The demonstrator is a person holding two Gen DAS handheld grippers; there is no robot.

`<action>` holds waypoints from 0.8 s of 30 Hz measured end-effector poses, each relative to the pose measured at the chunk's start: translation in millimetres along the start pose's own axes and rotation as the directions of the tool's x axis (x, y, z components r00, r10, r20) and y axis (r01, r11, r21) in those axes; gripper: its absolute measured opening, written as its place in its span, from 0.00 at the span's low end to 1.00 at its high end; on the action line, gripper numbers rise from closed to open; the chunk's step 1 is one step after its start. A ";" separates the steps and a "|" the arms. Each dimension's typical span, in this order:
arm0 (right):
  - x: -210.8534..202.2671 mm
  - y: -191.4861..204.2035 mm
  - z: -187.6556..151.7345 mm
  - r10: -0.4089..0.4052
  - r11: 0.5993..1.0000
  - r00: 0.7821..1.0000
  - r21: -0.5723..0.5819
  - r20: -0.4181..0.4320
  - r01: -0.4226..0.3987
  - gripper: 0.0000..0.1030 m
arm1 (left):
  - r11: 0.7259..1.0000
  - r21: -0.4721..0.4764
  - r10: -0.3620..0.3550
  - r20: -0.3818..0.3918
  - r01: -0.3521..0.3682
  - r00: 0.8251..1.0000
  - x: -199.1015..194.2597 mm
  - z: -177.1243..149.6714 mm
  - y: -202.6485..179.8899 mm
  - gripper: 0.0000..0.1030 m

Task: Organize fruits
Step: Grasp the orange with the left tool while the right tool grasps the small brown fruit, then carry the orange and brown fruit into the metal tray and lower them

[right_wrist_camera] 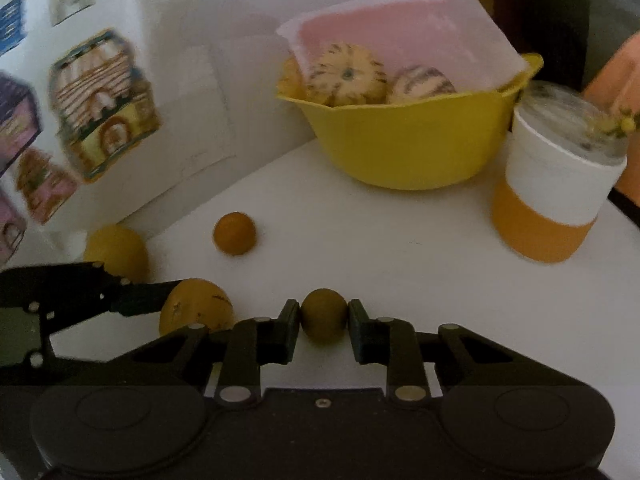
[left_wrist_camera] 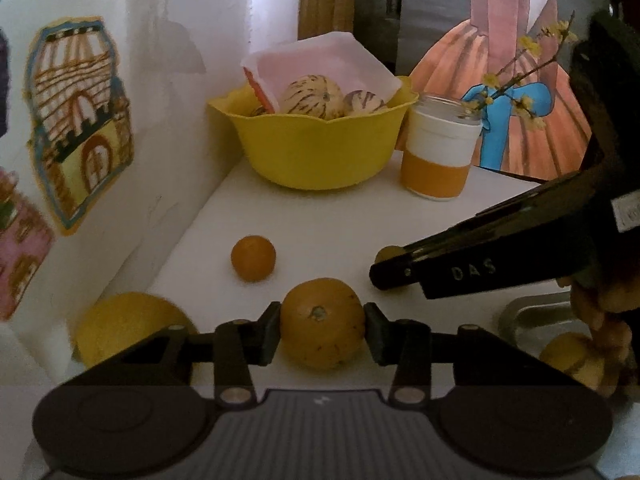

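In the left wrist view my left gripper is shut on a large speckled orange, one finger on each side, low over the white table. My right gripper is shut on a small dull yellow-green round fruit. It appears to the right in the left wrist view as right gripper. A small orange lies loose ahead, and a lemon sits by the wall at the left. At the back, a yellow bowl holds striped melons and a white-pink container.
A jar with a white and orange sleeve and a flowering twig stands right of the bowl. A white wall with stickers borders the table's left side. A hand and another yellow fruit are at the lower right, beside a metal handle.
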State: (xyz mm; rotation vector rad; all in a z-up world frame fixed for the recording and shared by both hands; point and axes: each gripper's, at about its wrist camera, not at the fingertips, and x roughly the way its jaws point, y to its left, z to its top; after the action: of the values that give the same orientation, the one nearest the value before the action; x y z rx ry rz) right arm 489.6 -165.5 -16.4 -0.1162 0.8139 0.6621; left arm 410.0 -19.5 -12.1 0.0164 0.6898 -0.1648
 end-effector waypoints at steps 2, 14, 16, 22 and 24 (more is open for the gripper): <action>-10.3 5.7 -4.3 0.006 1.000 1.000 -0.023 0.020 -0.005 0.27 | 1.000 -0.008 -0.007 0.000 0.007 1.000 -6.1 -2.9 0.8 0.45; -103.5 33.6 -38.3 -0.002 0.999 0.993 -0.051 0.118 0.008 0.27 | 0.999 -0.008 -0.036 0.051 0.037 0.998 -73.5 -10.5 -17.6 0.45; -123.7 36.0 -44.4 -0.010 0.999 0.991 -0.049 0.134 0.016 0.27 | 0.999 -0.004 -0.047 0.061 0.048 0.997 -87.9 -12.0 -24.7 0.45; -175.0 48.5 -68.2 -0.045 0.997 0.987 -0.050 0.153 0.053 0.27 | 0.995 0.005 -0.100 0.084 0.100 0.991 -130.5 -24.4 -51.7 0.45; -192.3 53.9 -77.2 -0.053 0.997 0.986 -0.053 0.159 0.062 0.27 | 0.993 0.014 -0.116 0.089 0.115 0.989 -143.9 -28.5 -60.6 0.45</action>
State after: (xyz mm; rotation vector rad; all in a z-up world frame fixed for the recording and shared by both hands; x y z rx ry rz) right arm 312.8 -245.7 73.9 -0.1377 0.6373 0.6323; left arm 273.4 -56.3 59.6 -0.0226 0.6001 -0.2783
